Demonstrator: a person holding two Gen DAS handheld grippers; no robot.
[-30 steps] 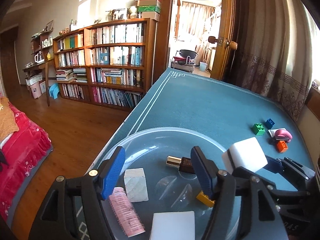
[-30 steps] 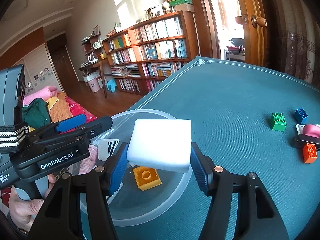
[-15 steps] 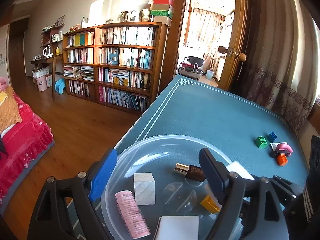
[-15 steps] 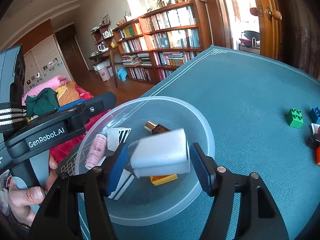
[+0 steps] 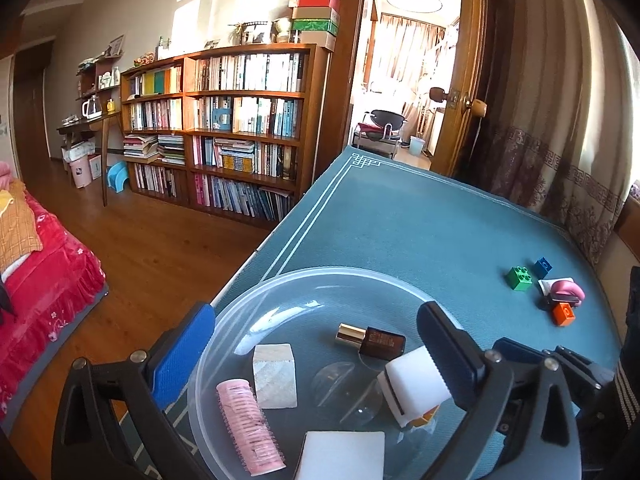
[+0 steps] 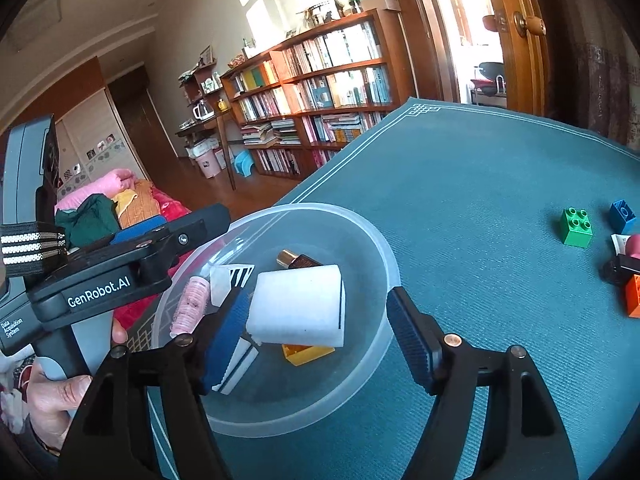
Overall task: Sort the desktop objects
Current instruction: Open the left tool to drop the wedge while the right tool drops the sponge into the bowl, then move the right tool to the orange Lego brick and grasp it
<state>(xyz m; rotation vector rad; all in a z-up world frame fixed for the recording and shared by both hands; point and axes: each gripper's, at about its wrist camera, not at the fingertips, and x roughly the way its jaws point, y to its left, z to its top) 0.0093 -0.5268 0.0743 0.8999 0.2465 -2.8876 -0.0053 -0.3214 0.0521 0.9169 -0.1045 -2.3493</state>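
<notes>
A clear plastic bowl stands near the edge of the green table. In it lie a pink hair roller, a wooden block, a brown bottle and a second white sponge. A white sponge rests on a yellow brick. My right gripper is open over the bowl, with the sponge lying loose between its fingers. My left gripper is open, with one finger outside the bowl's left rim and the other over the bowl's right side.
A green brick, a blue brick, an orange brick and a pink and black item lie together at the table's right. A hand holds the left gripper's handle. The table's left edge drops to a wooden floor.
The right gripper has opened and let go of the white sponge, which dropped into the bowl onto the yellow brick. The left gripper has drawn back a little.
</notes>
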